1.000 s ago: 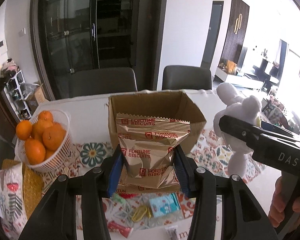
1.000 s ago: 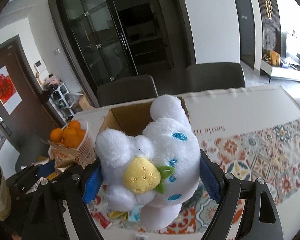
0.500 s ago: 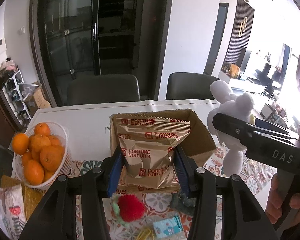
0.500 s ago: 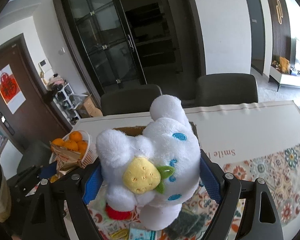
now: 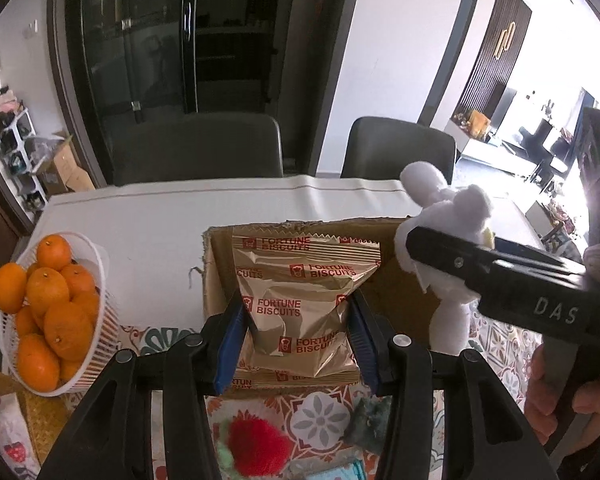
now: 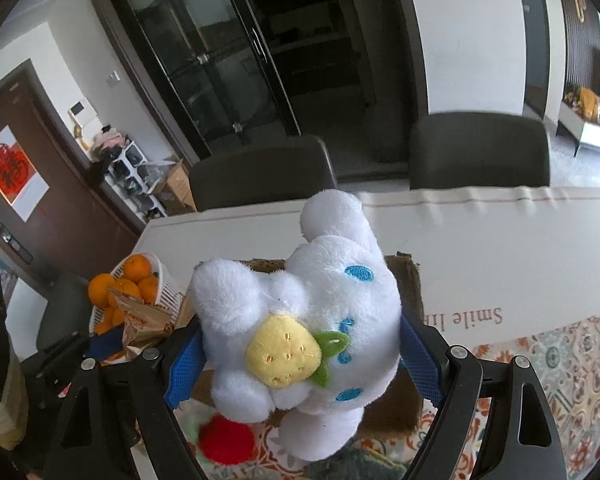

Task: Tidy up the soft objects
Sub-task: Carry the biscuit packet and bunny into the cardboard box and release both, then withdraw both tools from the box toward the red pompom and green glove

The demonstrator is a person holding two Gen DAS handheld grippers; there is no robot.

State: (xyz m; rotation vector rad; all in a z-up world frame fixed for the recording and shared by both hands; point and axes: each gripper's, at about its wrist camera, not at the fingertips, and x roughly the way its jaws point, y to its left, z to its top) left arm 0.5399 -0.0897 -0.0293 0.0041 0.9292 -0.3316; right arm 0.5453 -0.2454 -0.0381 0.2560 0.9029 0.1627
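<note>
My left gripper [image 5: 296, 340] is shut on a gold Fortune Biscuits packet [image 5: 304, 300] and holds it up in front of an open cardboard box [image 5: 396, 284]. My right gripper [image 6: 300, 364] is shut on a white plush toy [image 6: 300, 328] with a yellow strawberry, above the box [image 6: 408, 280]. The plush [image 5: 448, 216] and right gripper body also show at the right of the left wrist view. The packet [image 6: 144, 316] shows at the left of the right wrist view.
A white basket of oranges [image 5: 52, 312] stands at the left. A red fluffy toy [image 5: 256, 444] and a dark green soft thing [image 5: 370, 420] lie on the patterned tablecloth [image 5: 500, 344] before the box. Two dark chairs [image 5: 196, 148] stand behind the table.
Both grippers have risen and drawn back with their loads. The box now sits lower and farther in view, and the red toy has come into sight.
</note>
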